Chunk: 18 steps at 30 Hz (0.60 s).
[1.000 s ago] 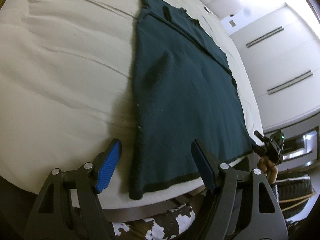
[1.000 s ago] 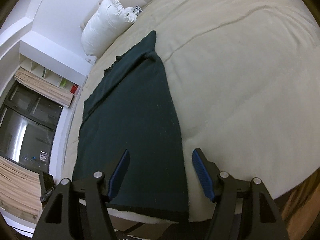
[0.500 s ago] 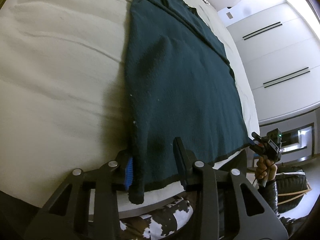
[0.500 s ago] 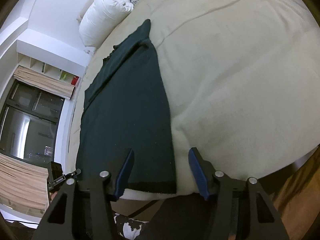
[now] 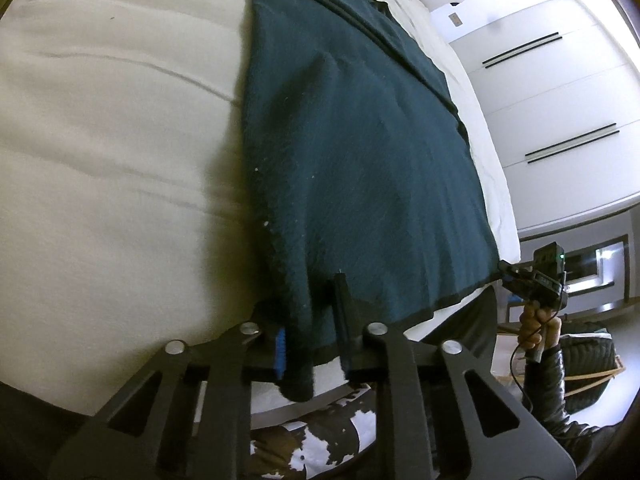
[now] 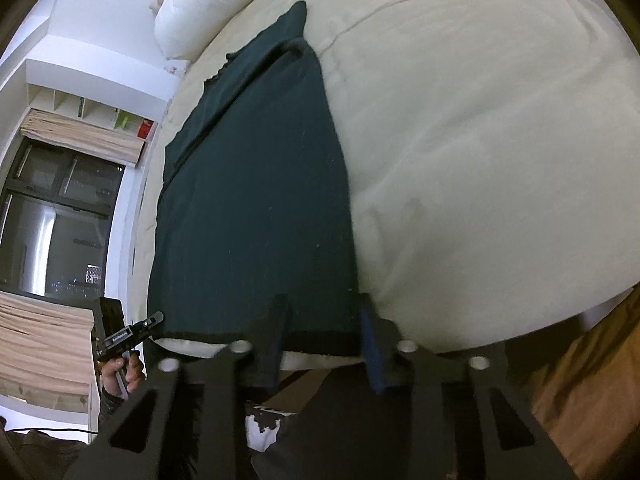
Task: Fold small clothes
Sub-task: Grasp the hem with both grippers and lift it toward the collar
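Note:
A dark green knitted garment [image 5: 360,140] lies flat on a cream bed, its black-edged hem at the near edge. It also shows in the right wrist view [image 6: 256,184]. My left gripper [image 5: 310,336] is shut on the hem's left corner, the cloth pinched between the jaws. My right gripper [image 6: 326,328] has its jaws narrowed around the hem's right corner, with a gap still showing between them. Each gripper shows small in the other's view, the right [image 5: 532,276] and the left [image 6: 124,332].
The cream bed [image 5: 100,160] spreads wide on both sides of the garment. A white pillow [image 6: 200,4] lies at the head. White cupboards [image 5: 560,100] stand beside the bed, a dark window [image 6: 52,220] on the other side. A cowhide rug [image 5: 320,444] lies below.
Both grippers moved in to the hem's corners and narrowed. The left jaws went from wide open to shut on the cloth; the right jaws closed partway around the other corner.

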Each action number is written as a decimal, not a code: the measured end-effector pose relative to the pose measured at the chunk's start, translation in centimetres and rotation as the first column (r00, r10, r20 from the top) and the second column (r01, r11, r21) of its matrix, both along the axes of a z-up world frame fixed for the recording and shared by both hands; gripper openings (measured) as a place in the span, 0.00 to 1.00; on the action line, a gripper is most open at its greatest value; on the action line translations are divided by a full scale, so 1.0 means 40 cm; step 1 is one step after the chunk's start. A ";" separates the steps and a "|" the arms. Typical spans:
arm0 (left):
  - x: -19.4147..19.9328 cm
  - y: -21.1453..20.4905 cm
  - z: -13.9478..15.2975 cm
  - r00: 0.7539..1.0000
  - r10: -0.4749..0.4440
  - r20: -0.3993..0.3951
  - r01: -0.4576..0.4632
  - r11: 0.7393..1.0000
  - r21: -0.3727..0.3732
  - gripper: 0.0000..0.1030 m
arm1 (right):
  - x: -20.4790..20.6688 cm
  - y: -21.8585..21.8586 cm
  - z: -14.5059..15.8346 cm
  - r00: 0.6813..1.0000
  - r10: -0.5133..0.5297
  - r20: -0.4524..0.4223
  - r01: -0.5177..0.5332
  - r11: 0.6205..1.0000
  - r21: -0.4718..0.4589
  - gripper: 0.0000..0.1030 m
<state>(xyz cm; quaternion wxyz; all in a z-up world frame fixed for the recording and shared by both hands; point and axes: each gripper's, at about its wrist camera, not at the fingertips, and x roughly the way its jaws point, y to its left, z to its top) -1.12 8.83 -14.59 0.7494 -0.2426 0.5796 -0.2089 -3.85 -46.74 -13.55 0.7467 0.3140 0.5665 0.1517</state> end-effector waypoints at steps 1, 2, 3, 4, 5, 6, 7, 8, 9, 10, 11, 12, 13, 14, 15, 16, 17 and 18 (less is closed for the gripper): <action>0.000 0.001 -0.002 1.000 0.003 -0.001 -0.003 1.000 0.005 0.09 | 0.001 0.003 -0.003 1.000 0.000 -0.005 0.000 1.000 0.001 0.13; 0.000 0.003 -0.003 1.000 0.004 -0.002 -0.004 1.000 0.009 0.04 | 0.002 0.007 -0.005 1.000 0.000 -0.005 0.000 1.000 0.002 0.12; -0.002 0.003 -0.002 1.000 0.002 0.001 -0.002 1.000 0.015 0.04 | 0.000 0.009 -0.002 1.000 -0.002 -0.001 0.002 1.000 0.004 0.12; -0.003 0.003 0.000 1.000 -0.005 0.004 0.005 1.000 0.020 0.03 | -0.001 0.011 0.003 1.000 -0.003 0.004 0.003 1.000 0.006 0.10; -0.005 0.003 0.002 1.000 -0.013 0.007 0.013 1.000 0.026 0.03 | -0.003 0.012 0.008 1.000 -0.005 0.012 0.005 1.000 0.007 0.10; -0.007 0.001 0.006 1.000 -0.021 0.010 0.021 0.999 0.033 0.03 | -0.004 0.012 0.012 1.000 -0.007 0.019 0.007 1.000 0.011 0.10; -0.010 -0.001 0.011 1.000 -0.028 0.013 0.027 0.999 0.035 0.03 | -0.004 0.012 0.018 1.000 -0.010 0.029 0.009 1.000 0.017 0.10; -0.013 0.000 0.017 0.999 -0.034 0.019 0.033 0.999 0.032 0.03 | -0.005 0.011 0.027 0.999 -0.013 0.041 0.012 1.000 0.025 0.09; -0.015 0.002 0.024 0.999 -0.036 0.024 0.036 0.999 0.029 0.03 | -0.004 0.010 0.032 0.999 -0.015 0.050 0.014 0.999 0.032 0.09; -0.018 0.002 0.030 0.999 -0.037 0.028 0.037 0.999 0.025 0.03 | -0.004 0.010 0.039 0.998 -0.017 0.061 0.015 0.999 0.042 0.09; -0.020 0.004 0.036 0.999 -0.037 0.032 0.036 0.999 0.020 0.03 | -0.003 0.011 0.048 0.997 -0.018 0.076 0.014 0.998 0.055 0.09; -0.022 0.008 0.044 0.999 -0.036 0.037 0.035 0.999 0.013 0.03 | -0.002 0.015 0.058 0.996 -0.017 0.093 0.011 0.998 0.069 0.09; -0.025 0.009 0.052 0.998 -0.035 0.043 0.035 0.999 0.006 0.03 | 0.000 0.019 0.067 0.994 -0.016 0.107 0.007 0.997 0.077 0.09; -0.027 0.014 0.062 0.998 -0.031 0.049 0.031 1.000 -0.006 0.03 | 0.001 0.023 0.074 0.993 -0.016 0.116 0.006 0.997 0.083 0.09; -0.030 0.017 0.074 0.998 -0.025 0.055 0.027 0.999 -0.031 0.03 | 0.004 0.026 0.084 0.992 -0.015 0.127 0.004 0.996 0.092 0.09; -0.030 0.022 0.083 0.998 -0.020 0.060 0.023 0.998 -0.052 0.03 | 0.006 0.031 0.092 0.990 -0.015 0.141 0.001 0.995 0.099 0.09; -0.030 0.027 0.094 0.998 -0.013 0.066 0.018 0.997 -0.073 0.03 | 0.010 0.034 0.103 0.987 -0.017 0.158 0.000 0.994 0.110 0.09; -0.028 0.033 0.108 0.997 -0.003 0.073 0.010 0.994 -0.105 0.03 | 0.013 0.037 0.109 0.986 -0.023 0.166 0.002 0.993 0.121 0.09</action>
